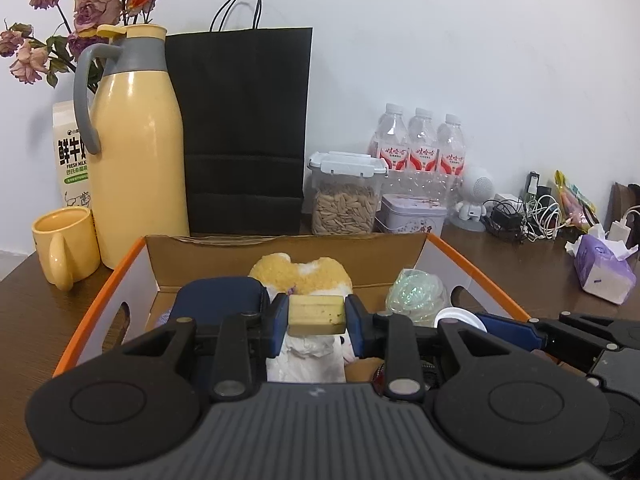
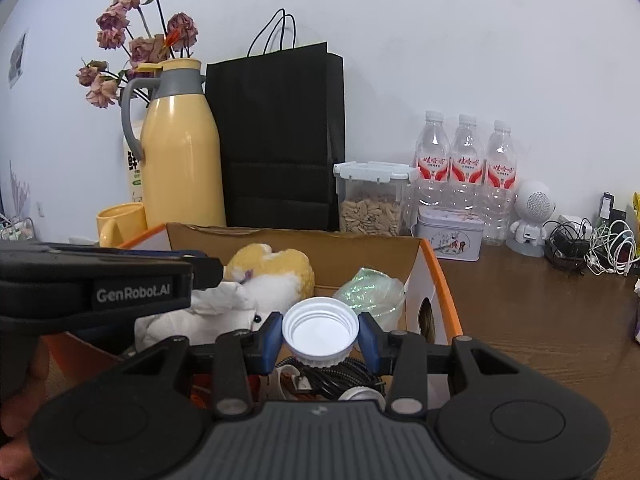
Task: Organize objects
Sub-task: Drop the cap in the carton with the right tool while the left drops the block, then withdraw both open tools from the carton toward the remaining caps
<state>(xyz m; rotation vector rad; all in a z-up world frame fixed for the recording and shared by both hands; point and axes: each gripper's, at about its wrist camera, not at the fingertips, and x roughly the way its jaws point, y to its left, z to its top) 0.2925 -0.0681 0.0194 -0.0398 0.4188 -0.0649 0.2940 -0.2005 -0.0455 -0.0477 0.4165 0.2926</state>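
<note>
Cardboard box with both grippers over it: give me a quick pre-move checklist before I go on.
1. Left gripper clamped on the yellow block: ok.
2. Right gripper clamped on the white lid: ok.
3. Both loads above the cardboard box: ok.
4. Grippers apart from each other: ok, but close.
5. Free space in the box beneath: cannot tell; plush toy and cable crowd it.

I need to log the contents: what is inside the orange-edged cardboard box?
Inside the orange-edged cardboard box: a yellow-and-white plush toy, an iridescent green plastic bundle, crumpled white tissue, black braided cable. Grippers hide the rest.
</note>
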